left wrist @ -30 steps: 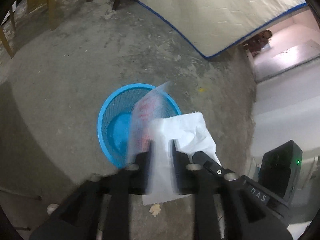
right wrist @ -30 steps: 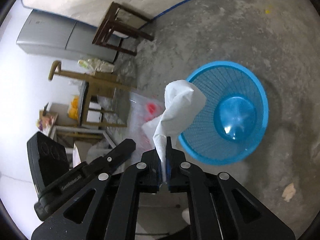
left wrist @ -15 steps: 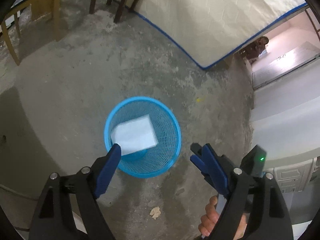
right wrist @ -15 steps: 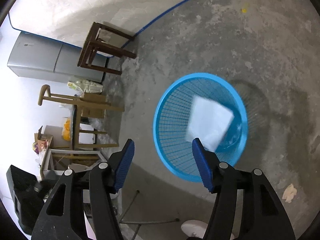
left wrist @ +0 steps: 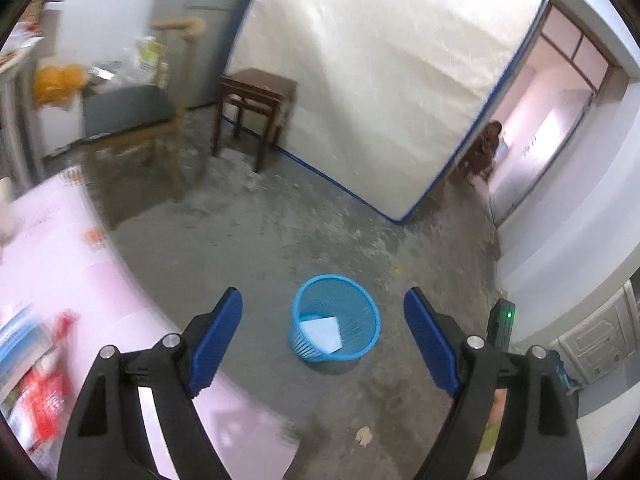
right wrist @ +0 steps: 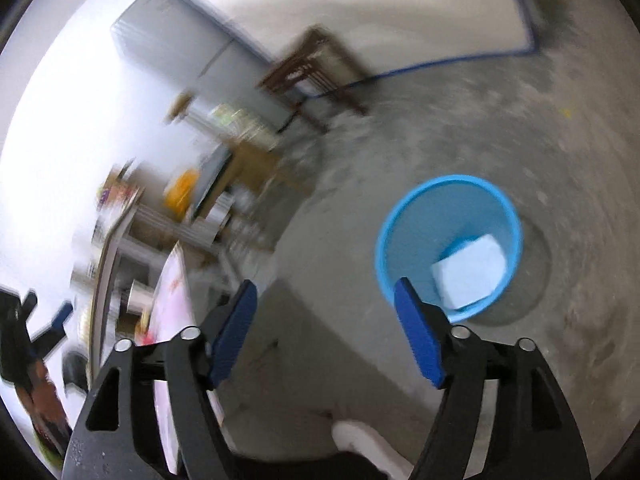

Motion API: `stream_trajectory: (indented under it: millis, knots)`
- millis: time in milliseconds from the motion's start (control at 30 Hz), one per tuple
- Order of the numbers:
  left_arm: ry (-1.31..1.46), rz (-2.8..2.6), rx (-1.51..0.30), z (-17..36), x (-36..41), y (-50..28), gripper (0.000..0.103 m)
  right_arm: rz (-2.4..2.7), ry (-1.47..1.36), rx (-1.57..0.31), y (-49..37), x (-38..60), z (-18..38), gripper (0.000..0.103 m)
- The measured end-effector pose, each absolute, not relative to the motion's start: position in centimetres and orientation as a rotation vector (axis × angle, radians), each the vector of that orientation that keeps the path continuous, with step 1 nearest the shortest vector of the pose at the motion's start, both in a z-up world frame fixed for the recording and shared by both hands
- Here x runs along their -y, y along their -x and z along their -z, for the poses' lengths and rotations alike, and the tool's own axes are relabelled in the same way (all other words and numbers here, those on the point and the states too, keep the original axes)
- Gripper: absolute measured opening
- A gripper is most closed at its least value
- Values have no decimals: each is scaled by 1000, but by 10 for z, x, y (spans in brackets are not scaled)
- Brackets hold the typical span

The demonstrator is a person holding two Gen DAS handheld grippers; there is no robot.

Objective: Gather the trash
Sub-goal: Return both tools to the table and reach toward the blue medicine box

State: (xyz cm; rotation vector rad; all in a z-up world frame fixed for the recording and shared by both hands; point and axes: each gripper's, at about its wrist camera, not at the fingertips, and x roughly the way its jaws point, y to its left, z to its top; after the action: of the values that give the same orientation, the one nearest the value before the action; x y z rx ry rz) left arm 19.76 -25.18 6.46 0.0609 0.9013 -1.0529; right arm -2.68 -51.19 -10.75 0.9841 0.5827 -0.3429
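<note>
Dropping done, both grippers empty over the bin

Nearest: left gripper (left wrist: 322,314) w/ blue pads spread wide, nothing btwn them; its jaws have just been opening. Right gripper (right wrist: 326,306) likewise wide apart, jaws just been opening further, nothing held. Reads as a release, prob. so the trash falls free into the bin rather than being placed.

Left of the left gripper: pink table (left wrist: 72,280) edge w/ blurred red-and-white wrappers (left wrist: 38,392) on it, likely more trash to fetch; can't tell what exactly.

Farther: blue basket (left wrist: 362,300) upright on concrete floor (left wrist: 280,240), well below and apart from both sets of pads. White paper (left wrist: 322,330) lies inside it, leaning on the wall; in right wrist view same paper (right wrist: 470,276) sits just past the right pad, lower down.

Beyond: dark stool (left wrist: 256,100), mattress (left wrist: 380,80) propped on the wall.
</note>
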Motion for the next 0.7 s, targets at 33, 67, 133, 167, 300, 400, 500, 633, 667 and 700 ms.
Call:
stream_trajectory:
  millis: [33, 67, 133, 167, 300, 400, 500, 633, 667, 700]
  knots:
    - [-40, 1024, -881, -73, 216, -193, 81, 301, -958, -592, 25, 500, 102, 73]
    - [-29, 994, -865, -78, 189, -189, 81, 235, -925, -615, 20, 480, 96, 74]
    - [-19, 892, -820, -84, 122, -173, 82, 116, -889, -664, 8, 448, 90, 75]
    - [-15, 857, -804, -84, 99, -166, 82, 70, -884, -678, 4, 436, 88, 75]
    - [36, 678, -744, -71, 2, -123, 83, -184, -877, -770, -26, 360, 85, 75]
    - [97, 576, -739, -49, -52, -91, 83, -312, -845, -819, -46, 310, 79, 75]
    - [141, 523, -742, -24, -77, -64, 83, -378, -772, -863, -69, 269, 68, 75]
    - [113, 497, -720, -4, -98, -44, 83, -404, -689, -882, -93, 239, 50, 75]
    - [93, 493, -710, -4, -96, -46, 83, -407, -664, -884, -102, 233, 44, 75]
    - [73, 488, -700, -3, -97, -49, 83, -410, -654, -886, -103, 226, 42, 75]
